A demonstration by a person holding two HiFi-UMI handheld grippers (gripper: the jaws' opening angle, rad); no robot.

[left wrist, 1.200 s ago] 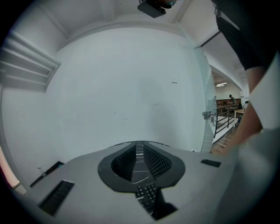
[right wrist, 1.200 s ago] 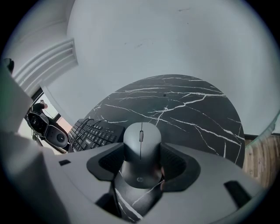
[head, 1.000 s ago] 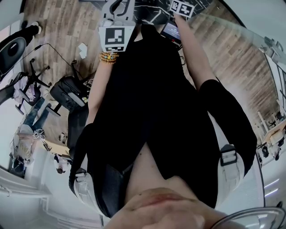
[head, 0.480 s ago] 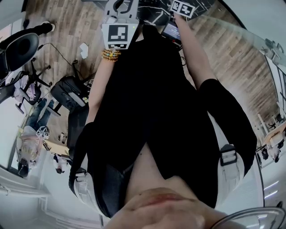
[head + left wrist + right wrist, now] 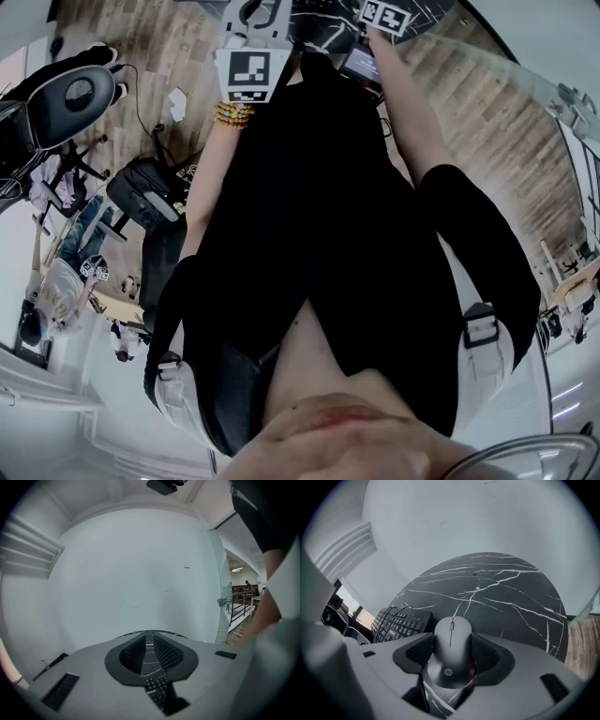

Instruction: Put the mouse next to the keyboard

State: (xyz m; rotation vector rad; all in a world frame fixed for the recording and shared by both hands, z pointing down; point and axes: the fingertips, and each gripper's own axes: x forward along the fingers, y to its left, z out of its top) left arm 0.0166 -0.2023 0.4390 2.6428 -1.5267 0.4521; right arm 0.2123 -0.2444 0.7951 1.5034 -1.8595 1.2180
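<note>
Presently: right tongs (image 5: 451, 639), ribbed black pads clamped on a smooth, matte grey, oval mouse (image 5: 451, 657). Black keyboard (image 5: 401, 623), flat-keyed, lies just left of those tongs. Round black marble table (image 5: 501, 592), white-veined, beneath. Left tongs (image 5: 146, 637): jaws together, empty, over keyboard keys.

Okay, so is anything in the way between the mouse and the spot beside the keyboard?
Nothing visible. The right gripper holds the mouse just right of the keyboard, and only bare black marble table shows between them. A cable lies looped over the keyboard's keys, not in the gap.
</note>
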